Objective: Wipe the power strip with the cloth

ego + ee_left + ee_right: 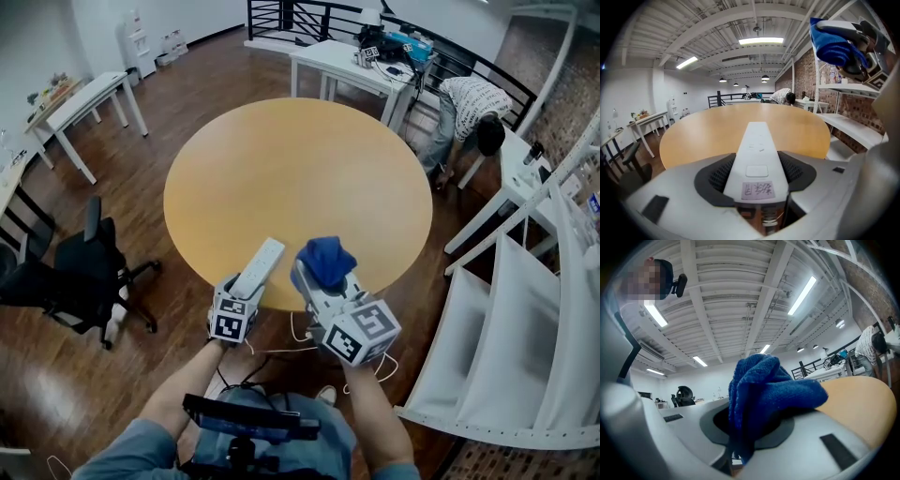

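The left gripper (246, 292) grips the near end of the strip (262, 264), whose far end reaches over the near edge of the table (300, 178). The right gripper (317, 286), just right of it, is clenched on the cloth (326, 260). Wide tabletop lies beyond both. A chair (70, 272) stands left and shelves (525, 328) right.

Bright, even light comes from long ceiling strips (761, 41), leaving only faint shadows; the round table (300, 178) shows a soft sheen. All views bow at the edges, the two gripper views ending in dark corners. Nearest the lens, the blue cloth (764, 390) looks slightly soft.
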Motion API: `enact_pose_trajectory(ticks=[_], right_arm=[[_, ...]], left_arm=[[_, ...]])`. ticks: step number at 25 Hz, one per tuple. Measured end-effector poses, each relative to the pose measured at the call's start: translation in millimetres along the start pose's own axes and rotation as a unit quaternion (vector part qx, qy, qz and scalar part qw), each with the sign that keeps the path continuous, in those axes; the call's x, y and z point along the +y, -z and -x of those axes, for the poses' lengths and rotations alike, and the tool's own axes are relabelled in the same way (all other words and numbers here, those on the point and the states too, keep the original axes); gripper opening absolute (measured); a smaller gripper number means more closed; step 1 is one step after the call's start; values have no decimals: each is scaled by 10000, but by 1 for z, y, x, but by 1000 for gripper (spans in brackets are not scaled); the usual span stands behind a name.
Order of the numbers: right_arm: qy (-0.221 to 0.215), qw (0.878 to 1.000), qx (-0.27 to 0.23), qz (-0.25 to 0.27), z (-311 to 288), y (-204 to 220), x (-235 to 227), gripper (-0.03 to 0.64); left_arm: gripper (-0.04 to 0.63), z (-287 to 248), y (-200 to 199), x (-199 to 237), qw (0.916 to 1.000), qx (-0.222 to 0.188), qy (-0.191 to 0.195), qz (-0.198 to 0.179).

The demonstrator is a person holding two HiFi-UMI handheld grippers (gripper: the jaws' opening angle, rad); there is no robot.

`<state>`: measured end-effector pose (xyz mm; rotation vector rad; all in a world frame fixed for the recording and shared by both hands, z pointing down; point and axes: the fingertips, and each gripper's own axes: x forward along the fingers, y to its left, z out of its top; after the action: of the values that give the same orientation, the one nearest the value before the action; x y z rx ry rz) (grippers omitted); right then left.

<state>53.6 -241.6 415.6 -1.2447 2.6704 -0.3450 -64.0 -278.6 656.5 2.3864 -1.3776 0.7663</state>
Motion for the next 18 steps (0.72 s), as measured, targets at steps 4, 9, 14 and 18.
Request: enact_pose_trajectory(ticks=[4, 9, 14, 18], right_arm=[[35, 10000, 13, -26, 0, 3, -5, 63], [32, 9999, 4, -148, 0, 6, -9, 63], [6, 9999, -6, -160, -3, 6, -8, 63], [-27, 9998, -9, -181, -1, 4, -8, 63]], left_arm=[[284, -7, 6, 1, 9999, 85, -26, -67], [289, -11, -6, 1, 9999, 12, 68, -122], [290, -7, -13, 5, 9998, -47, -40, -162], [291, -3, -31, 8, 9993, -317, -177, -87]])
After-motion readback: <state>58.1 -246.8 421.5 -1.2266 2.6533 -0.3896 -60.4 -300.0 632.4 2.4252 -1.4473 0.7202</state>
